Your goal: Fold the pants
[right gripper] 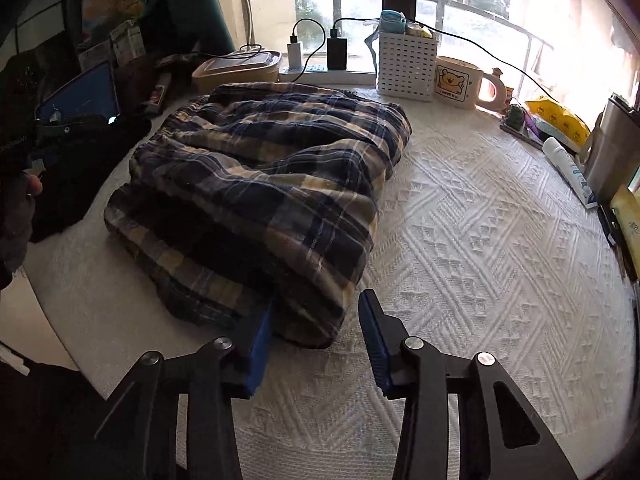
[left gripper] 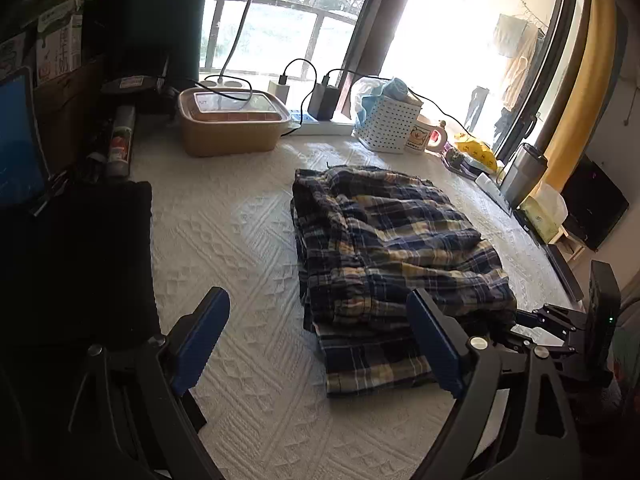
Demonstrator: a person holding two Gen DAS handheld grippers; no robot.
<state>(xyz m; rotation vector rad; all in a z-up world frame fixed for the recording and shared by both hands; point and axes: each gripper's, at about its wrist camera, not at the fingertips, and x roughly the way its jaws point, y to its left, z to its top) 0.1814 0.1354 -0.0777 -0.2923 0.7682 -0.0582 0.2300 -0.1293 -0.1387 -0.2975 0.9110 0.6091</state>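
Observation:
Blue, navy and yellow plaid pants [left gripper: 396, 256] lie in a folded bundle on the white textured cloth [left gripper: 248, 240]. My left gripper [left gripper: 320, 336] is open and empty, just in front of the bundle's near left corner. The right gripper's body shows at the far right of the left wrist view [left gripper: 560, 328]. In the right wrist view the pants [right gripper: 272, 184] fill the left centre. My right gripper [right gripper: 316, 320] is open with its jaws either side of the bundle's near corner; its left finger [right gripper: 260, 344] touches the fabric edge.
Along the window sill stand a lidded brown box [left gripper: 232, 120], chargers on a power strip [left gripper: 320, 100], a white perforated basket [right gripper: 406, 64] and a mug [right gripper: 460, 82]. A steel tumbler [right gripper: 612, 152] and a tube [right gripper: 570, 170] sit right. A tablet [right gripper: 80, 98] and black cloth lie left.

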